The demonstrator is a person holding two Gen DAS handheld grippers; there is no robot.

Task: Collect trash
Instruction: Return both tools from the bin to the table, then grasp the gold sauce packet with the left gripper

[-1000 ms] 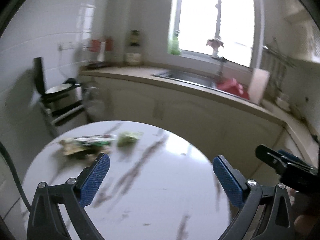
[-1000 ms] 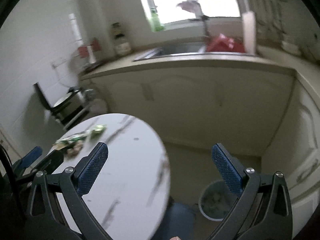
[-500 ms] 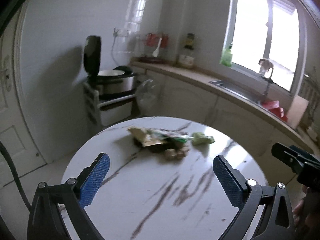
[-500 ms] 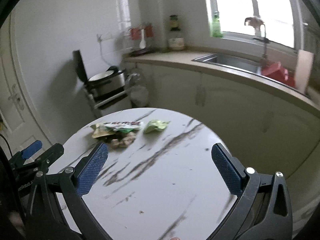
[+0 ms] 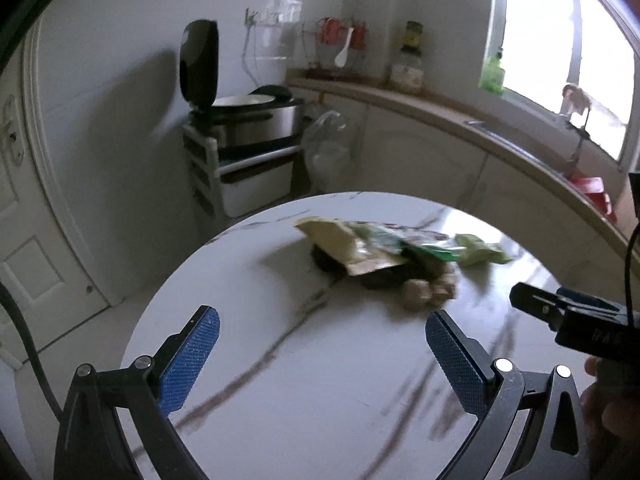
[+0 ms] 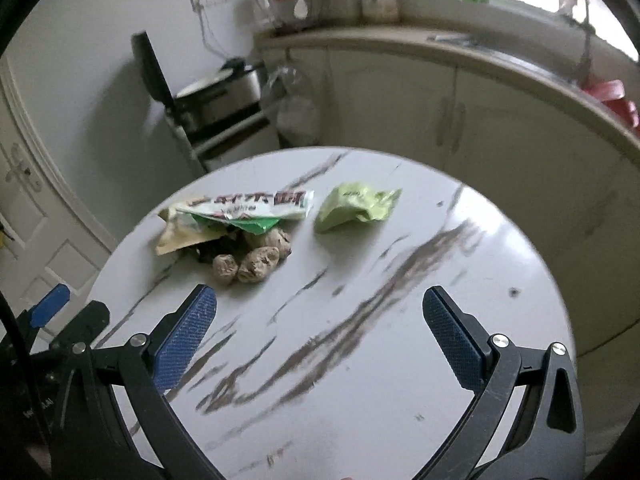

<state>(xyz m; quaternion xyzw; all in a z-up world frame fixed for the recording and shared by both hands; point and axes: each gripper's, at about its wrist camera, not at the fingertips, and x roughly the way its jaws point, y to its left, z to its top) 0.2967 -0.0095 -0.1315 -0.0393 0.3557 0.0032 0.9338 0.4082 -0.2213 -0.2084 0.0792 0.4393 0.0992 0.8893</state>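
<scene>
two open grippers over a round table with a small trash pile

both held above the round marble table [image 6: 400,320] – left gripper [image 5: 322,354] has its blue pads spread wide with nothing between them, right gripper [image 6: 320,336] the same, jaws wide apart and empty. neither touches any trash.

counts on the table: one white-and-green snack bag [image 6: 248,208] with red lettering, one tan wrapper [image 6: 180,234] tucked partly under it, one crumpled light-green wrapper [image 6: 354,206] lying apart, just to the right of the bag, and a cluster of brown lumps [image 6: 250,262] at the near edge of the pile – three clear in the right wrist view, maybe more behind. something dark sits under the bag, cannot tell what it is.

from the left wrist view the same pile is blurred: tan wrapper [image 5: 344,246] in front, snack bag [image 5: 400,238] behind it, light-green wrapper [image 5: 480,254] on the far right, brown lumps [image 5: 426,294] smeared so no count is possible there.

background: one rice cooker [image 5: 244,120] with its lid up on a white rack, one clear plastic bag [image 5: 328,148] beside it, counter [image 6: 460,46] with one jar, one green bottle at the window, red utensil holder on the wall. a red item by the sink is cut off at the frame edge. the table's near edge is hidden behind the gripper frames in both views.
</scene>
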